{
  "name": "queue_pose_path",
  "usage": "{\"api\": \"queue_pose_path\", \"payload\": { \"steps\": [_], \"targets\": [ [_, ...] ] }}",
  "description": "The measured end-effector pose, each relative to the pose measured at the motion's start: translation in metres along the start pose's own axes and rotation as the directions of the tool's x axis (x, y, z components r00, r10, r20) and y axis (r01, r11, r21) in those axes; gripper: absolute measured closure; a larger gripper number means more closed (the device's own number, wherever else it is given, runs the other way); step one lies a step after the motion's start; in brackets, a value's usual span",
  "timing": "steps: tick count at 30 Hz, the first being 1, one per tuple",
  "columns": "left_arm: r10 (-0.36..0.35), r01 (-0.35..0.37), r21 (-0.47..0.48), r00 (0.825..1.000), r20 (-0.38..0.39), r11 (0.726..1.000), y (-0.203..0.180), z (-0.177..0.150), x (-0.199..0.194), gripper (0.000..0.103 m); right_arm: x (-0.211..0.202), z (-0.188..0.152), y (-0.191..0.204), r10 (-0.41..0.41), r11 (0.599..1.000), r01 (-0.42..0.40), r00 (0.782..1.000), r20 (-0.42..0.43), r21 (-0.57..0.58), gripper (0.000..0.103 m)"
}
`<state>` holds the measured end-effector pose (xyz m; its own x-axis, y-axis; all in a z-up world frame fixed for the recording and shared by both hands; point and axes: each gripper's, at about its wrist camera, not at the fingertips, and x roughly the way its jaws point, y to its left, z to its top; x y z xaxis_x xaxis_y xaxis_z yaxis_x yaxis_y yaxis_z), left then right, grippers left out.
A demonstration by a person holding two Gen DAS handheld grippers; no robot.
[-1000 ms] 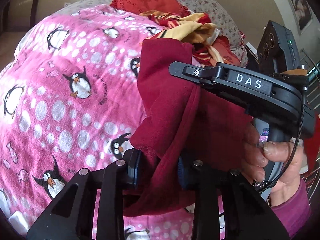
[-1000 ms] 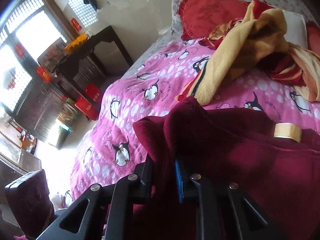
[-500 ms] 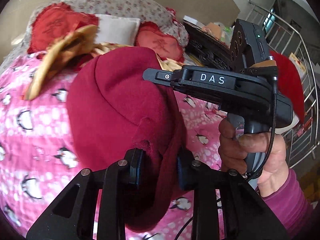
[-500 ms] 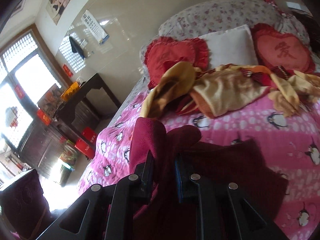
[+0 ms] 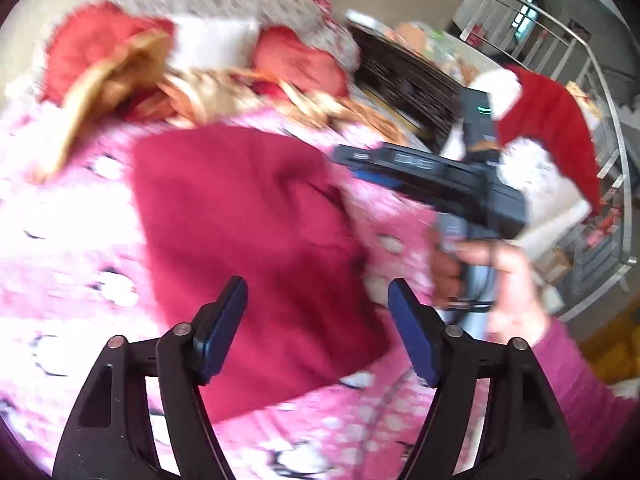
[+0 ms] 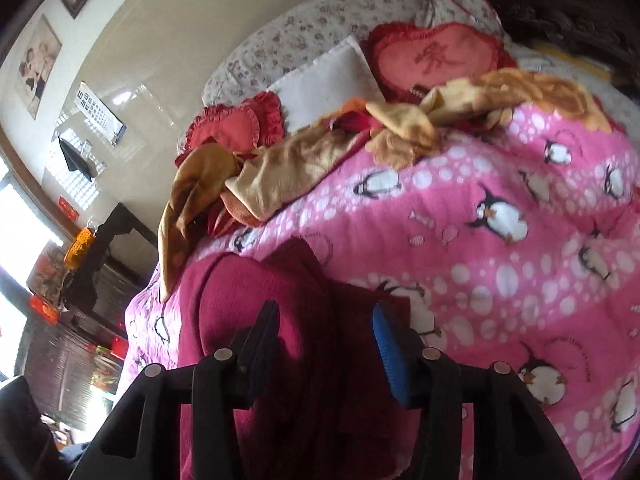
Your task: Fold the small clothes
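Note:
A dark red garment [image 5: 256, 248] lies folded flat on the pink penguin blanket [image 5: 72, 240]. My left gripper [image 5: 318, 320] is open above its near edge, holding nothing. The view is blurred by motion. The right gripper shows in the left wrist view as a black body [image 5: 440, 184] held by a hand, off the garment's right side. In the right wrist view the garment [image 6: 240, 312] sits bunched under and between the fingers of my right gripper [image 6: 324, 340], whose jaws stand apart and open.
A yellow and red heap of clothes [image 6: 320, 152] lies across the far part of the bed. Red heart cushions [image 6: 432, 60] and a white pillow [image 6: 328, 76] rest at the headboard. A dark cabinet [image 5: 404, 80] and a railing [image 5: 600, 92] stand to the right.
Both grippers were shut on the dark red garment and holding it up. Now both have opened and the garment lies flat on the blanket.

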<state>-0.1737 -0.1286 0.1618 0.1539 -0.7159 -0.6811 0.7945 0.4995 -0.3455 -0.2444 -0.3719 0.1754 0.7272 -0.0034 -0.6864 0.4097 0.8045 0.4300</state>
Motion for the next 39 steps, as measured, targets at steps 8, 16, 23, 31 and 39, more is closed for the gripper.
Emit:
{"api": "queue_pose_path", "payload": {
  "steps": [8, 16, 23, 31, 39],
  "targets": [
    [0.165, -0.159, 0.049, 0.975, -0.147, 0.986, 0.018, -0.03, 0.049, 0.03, 0.021, -0.01, 0.077, 0.051, 0.951, -0.073, 0.995, -0.08, -0.3, 0.059],
    [0.213, -0.197, 0.112, 0.965, -0.154, 0.974, 0.005, -0.051, 0.063, 0.029, 0.019, -0.029, 0.053, -0.132, 0.948, 0.105, 0.988, -0.073, -0.299, 0.076],
    [0.203, -0.192, 0.083, 0.967, -0.154, 0.978, 0.01, -0.047, 0.063, 0.03, -0.011, -0.074, 0.076, -0.101, 0.91, 0.044, 0.988, -0.118, -0.411, 0.076],
    [0.206, -0.198, 0.065, 0.966, -0.155, 0.978, 0.009, -0.046, 0.059, 0.03, -0.009, -0.104, 0.038, -0.202, 0.925, 0.145, 0.97, -0.132, -0.352, 0.075],
    [0.209, -0.204, 0.052, 0.968, -0.136, 0.978, 0.01, -0.046, 0.056, 0.03, -0.04, -0.106, 0.066, -0.179, 0.919, 0.145, 0.982, -0.06, -0.366, 0.074]
  ]
}}
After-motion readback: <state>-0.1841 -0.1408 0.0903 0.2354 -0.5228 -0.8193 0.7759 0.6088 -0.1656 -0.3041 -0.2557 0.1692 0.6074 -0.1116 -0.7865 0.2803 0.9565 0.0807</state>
